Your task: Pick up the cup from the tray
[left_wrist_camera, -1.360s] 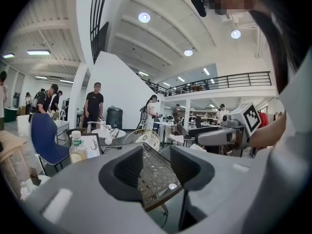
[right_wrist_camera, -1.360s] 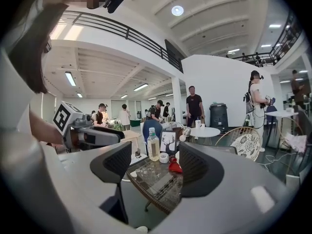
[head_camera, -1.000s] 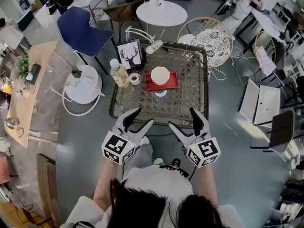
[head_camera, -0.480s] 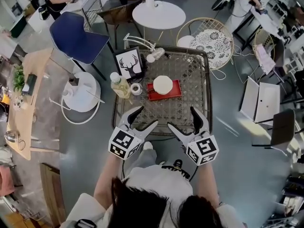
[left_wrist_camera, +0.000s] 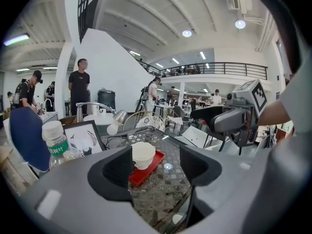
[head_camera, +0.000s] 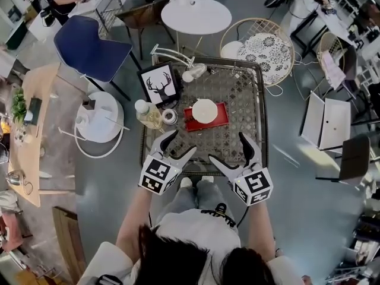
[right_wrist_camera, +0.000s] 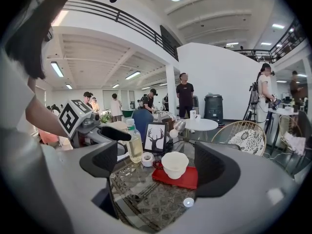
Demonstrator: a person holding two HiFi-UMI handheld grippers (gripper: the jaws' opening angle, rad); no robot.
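A white cup (head_camera: 205,110) stands upright on a small red tray (head_camera: 221,119) near the middle of the glass-topped wicker table (head_camera: 237,91). The cup (left_wrist_camera: 143,154) and tray (left_wrist_camera: 146,169) show between the jaws in the left gripper view, and the cup (right_wrist_camera: 175,164) on its tray (right_wrist_camera: 187,179) likewise in the right gripper view. My left gripper (head_camera: 177,144) hovers open over the table's near edge, short of the tray. My right gripper (head_camera: 230,148) is open beside it, also holding nothing.
Left of the tray stand a plastic bottle (head_camera: 146,113), a roll of tape (head_camera: 169,116) and a framed deer picture (head_camera: 159,83). A desk lamp (head_camera: 191,71) sits at the table's far side. A blue chair (head_camera: 88,45), round white table (head_camera: 196,14) and wicker chair (head_camera: 259,45) surround it.
The view has shifted closer to the table; both grippers now sit at its near edge, still open and level with each other.
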